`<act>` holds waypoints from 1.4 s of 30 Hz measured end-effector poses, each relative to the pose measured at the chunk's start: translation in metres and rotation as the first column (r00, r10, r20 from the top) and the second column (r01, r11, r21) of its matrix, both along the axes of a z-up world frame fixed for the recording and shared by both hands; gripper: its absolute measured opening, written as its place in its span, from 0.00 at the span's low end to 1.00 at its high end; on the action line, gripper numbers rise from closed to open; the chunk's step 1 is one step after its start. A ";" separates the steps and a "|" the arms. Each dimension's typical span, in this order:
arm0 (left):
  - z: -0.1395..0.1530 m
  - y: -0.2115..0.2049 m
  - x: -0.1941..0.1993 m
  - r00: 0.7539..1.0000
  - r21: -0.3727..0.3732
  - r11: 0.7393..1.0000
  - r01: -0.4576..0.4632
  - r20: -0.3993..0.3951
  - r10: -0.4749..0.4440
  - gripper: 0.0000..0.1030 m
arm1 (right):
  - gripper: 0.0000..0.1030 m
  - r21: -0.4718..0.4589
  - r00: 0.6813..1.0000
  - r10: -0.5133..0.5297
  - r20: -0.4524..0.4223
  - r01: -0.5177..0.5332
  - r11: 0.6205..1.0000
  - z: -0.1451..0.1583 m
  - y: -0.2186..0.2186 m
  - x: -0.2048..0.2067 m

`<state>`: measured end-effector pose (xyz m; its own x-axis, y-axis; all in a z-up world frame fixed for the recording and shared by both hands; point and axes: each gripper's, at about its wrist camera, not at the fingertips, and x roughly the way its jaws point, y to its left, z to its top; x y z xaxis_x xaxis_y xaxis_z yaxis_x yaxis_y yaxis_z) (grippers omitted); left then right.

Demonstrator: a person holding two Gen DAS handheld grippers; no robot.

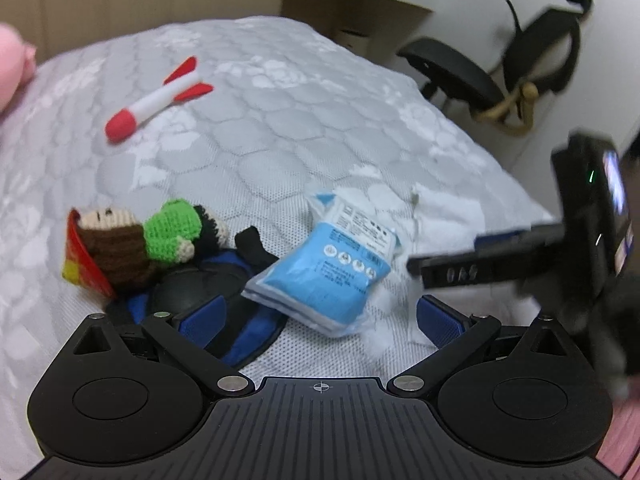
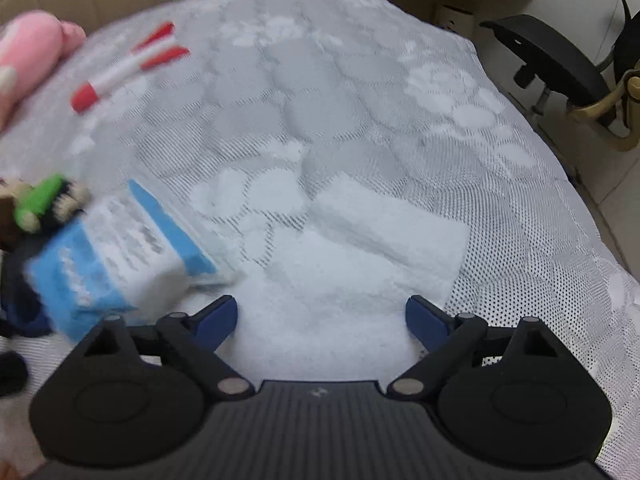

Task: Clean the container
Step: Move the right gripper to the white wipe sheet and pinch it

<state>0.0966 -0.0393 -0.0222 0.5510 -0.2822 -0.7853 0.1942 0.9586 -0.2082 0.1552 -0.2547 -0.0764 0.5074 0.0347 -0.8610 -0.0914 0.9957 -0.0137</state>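
both tongs are gaping wide, gripping nothing: the left tongs [image 1: 320, 316] hovering by the blue wipe pack [image 1: 332, 264], the right tongs [image 2: 322, 320] over the white cloth [image 2: 376, 248], which is lying on the bed [image 2: 320, 80]. no container is showing anywhere. the cloth is looking soft, light, pinchable at an edge.

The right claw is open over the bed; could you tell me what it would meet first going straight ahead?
Most likely the folded white cloth, which lies straight ahead of the right claw; depth is unclear.
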 end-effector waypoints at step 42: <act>0.003 -0.014 0.030 0.993 0.133 0.986 0.102 0.049 -0.110 1.00 | 0.44 0.160 0.999 0.010 -0.043 -0.003 0.987 0.012 -0.018 0.003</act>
